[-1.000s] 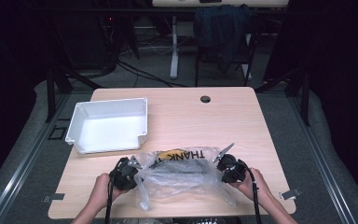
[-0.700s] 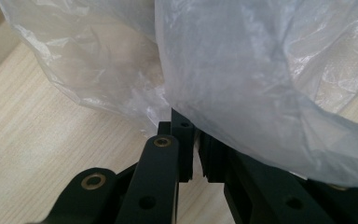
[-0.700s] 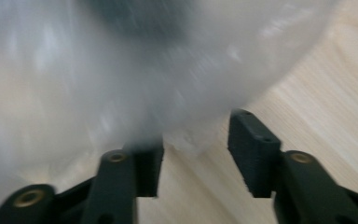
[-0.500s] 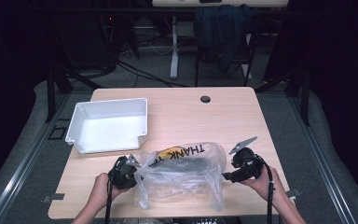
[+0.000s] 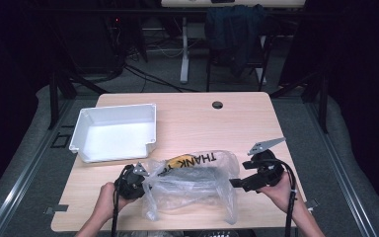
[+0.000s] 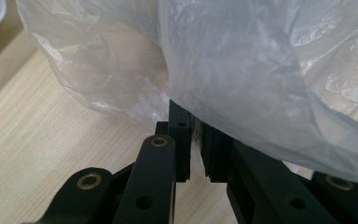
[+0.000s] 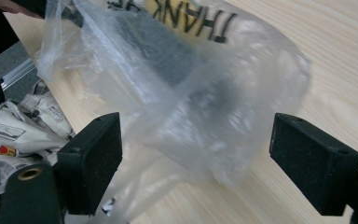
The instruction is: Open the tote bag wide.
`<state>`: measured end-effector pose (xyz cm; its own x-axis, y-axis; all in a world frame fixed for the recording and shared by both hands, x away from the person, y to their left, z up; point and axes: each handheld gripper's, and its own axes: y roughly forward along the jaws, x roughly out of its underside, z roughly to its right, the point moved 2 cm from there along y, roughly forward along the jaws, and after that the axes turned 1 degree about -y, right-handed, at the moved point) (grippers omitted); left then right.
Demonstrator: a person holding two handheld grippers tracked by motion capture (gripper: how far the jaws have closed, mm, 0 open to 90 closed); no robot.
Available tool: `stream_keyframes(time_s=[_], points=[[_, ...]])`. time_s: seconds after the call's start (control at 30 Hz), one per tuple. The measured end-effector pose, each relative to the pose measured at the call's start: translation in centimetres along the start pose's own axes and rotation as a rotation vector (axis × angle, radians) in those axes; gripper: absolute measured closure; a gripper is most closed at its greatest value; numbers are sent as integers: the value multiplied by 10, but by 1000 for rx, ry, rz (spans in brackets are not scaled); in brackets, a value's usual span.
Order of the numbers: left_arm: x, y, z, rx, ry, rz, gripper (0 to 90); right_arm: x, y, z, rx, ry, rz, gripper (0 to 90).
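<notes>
A clear plastic bag (image 5: 192, 180) with black "THANK" lettering and a yellow patch lies crumpled near the table's front edge. My left gripper (image 5: 143, 181) is shut on the bag's left edge. In the left gripper view, the film (image 6: 242, 70) billows over the pinching jaws of that gripper (image 6: 196, 151). My right gripper (image 5: 233, 183) hovers just off the bag's right end, and its jaws have just been opening. In the right gripper view, its pads (image 7: 91, 161) stand wide apart. The bag (image 7: 191, 93) lies loose ahead of them, and neither pad presses it.
A white rectangular tray (image 5: 150, 123) sits empty at the table's left, behind the bag. A round cable hole (image 5: 217, 104) marks the far edge. Beyond the table stands a chair with a dark jacket (image 5: 237, 24). Cloth bags (image 7: 9, 126) lie on the floor.
The right gripper let go of the bag's right end, opened wide and drew up and to the right. The bag's right side sagged. The left gripper kept its hold and place.
</notes>
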<state>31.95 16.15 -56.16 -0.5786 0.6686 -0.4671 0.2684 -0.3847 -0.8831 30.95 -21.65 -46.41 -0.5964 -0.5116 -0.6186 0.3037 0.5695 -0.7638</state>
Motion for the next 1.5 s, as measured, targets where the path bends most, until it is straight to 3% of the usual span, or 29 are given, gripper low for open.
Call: stream_keyframes(time_s=[0.07, 0.13, 0.23, 0.3, 0.37, 0.6, 0.73, 0.87, 0.97, 1.0, 1.1, 1.23, 1.33, 1.5], points=[[0, 0, 0, -2, 2, -1, 839, -5, 8, -7, -2, -25, -18, 202], [0, 0, 0, 1, -1, -1, 838, -7, 21, -12, 30, -48, -44, 430], [0, 1, 0, 4, -5, -1, 836, -7, 47, -6, 58, -43, -113, 668], [1, 0, -1, 1, -7, -2, 835, -5, 66, 1, 78, -39, -162, 797], [1, 1, -1, 1, -9, -3, 835, -2, 73, 6, 90, -29, -185, 866], [1, 3, -4, -6, -18, -8, 833, -14, 84, 22, 169, -28, -164, 896], [2, 3, -5, -4, -22, -8, 833, -17, 98, 31, 207, -39, -206, 896], [4, 5, -6, -4, -23, -18, 833, -10, 106, 40, 228, 4, -213, 896], [4, 4, -6, -5, -24, -21, 826, -6, 108, 45, 236, 11, -254, 896], [4, 4, -7, -5, -22, -27, 802, -5, 110, 46, 231, 15, -252, 896], [3, -3, -9, -18, -43, -23, 577, -6, 107, 43, 230, -10, -254, 896], [5, -16, -13, -5, -71, 8, 374, -7, 102, 41, 220, -10, -231, 896], [11, -27, -15, -20, -87, 14, 262, -6, 100, 41, 210, -3, -219, 896], [19, -45, -18, -31, -118, 48, 242, -7, 96, 39, 200, -8, -210, 896]])
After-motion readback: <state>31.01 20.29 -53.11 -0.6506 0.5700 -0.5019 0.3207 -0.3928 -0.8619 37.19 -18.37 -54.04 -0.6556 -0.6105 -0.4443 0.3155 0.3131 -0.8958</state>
